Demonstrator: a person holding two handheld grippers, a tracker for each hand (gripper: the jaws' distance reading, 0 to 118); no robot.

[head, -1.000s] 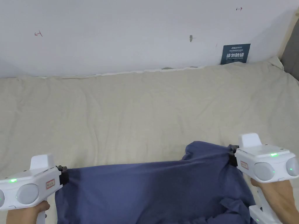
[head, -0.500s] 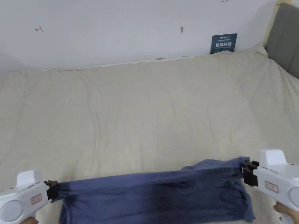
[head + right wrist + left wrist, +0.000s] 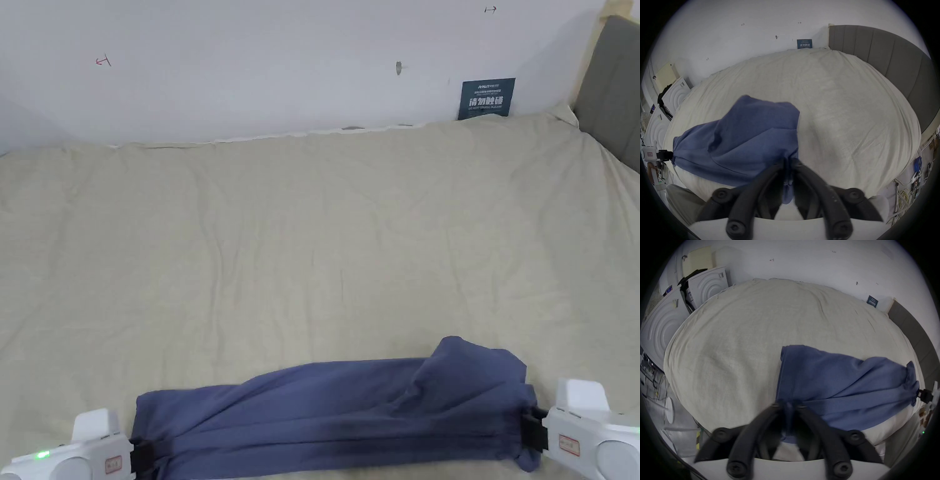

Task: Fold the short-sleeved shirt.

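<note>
Both claws clamp blue shirt (image 3: 337, 412) ends; bare bed (image 3: 312, 250), headboard (image 3: 615, 87) right

The shirt (image 3: 337, 406) is plain dark blue. The bed (image 3: 312, 250) cover is plain beige. The wall (image 3: 250, 62) is white, the headboard (image 3: 615, 87) grey, the sign (image 3: 486, 98) dark teal.

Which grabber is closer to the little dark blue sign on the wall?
Right. The right gripper holds the blue shirt almost straight below the sign, while the left gripper clamps the shirt's other end, far off to the sign's left.
</note>
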